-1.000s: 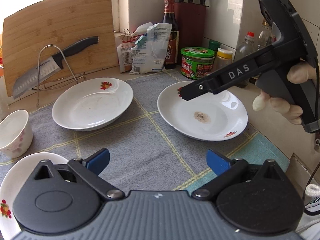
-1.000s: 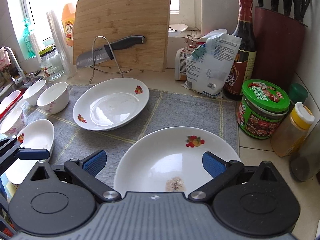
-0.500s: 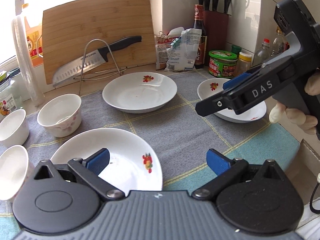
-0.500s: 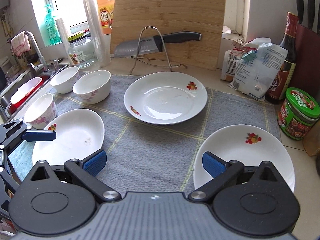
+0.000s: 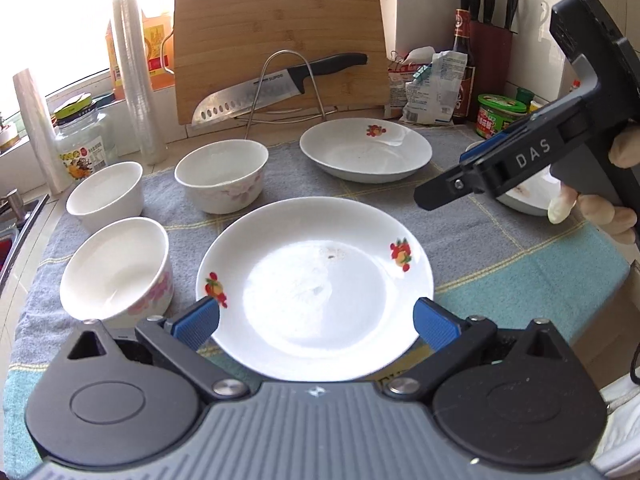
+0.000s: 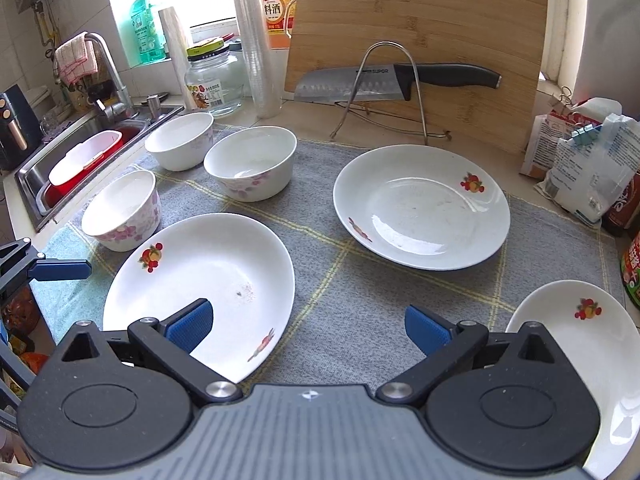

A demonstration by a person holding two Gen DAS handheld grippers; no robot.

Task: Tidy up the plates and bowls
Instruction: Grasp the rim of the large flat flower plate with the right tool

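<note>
- White plates and bowls lie on a grey cloth (image 5: 460,240) on the counter. In the left wrist view, the left claw (image 5: 316,322) is spread wide and holds nothing; it hovers over the near plate (image 5: 316,280), one blue pad at each side of the rim.
- Three bowls stand left of this plate: the near bowl (image 5: 116,268), the left bowl (image 5: 105,194) and the middle bowl (image 5: 222,176). The far plate (image 5: 366,154) lies behind, in front of the cutting board (image 5: 280,40) with the knife (image 5: 276,84).
- The right claw (image 5: 440,196) comes in from the right, held by a hand (image 5: 592,204); it partly hides the right plate (image 5: 532,196).
- In the right wrist view, the right claw (image 6: 308,326) is also spread and empty, above the cloth between the near plate (image 6: 200,280) and the right plate (image 6: 580,344). The far plate (image 6: 422,206) is ahead, and the bowls are near the sink (image 6: 48,176).
</note>
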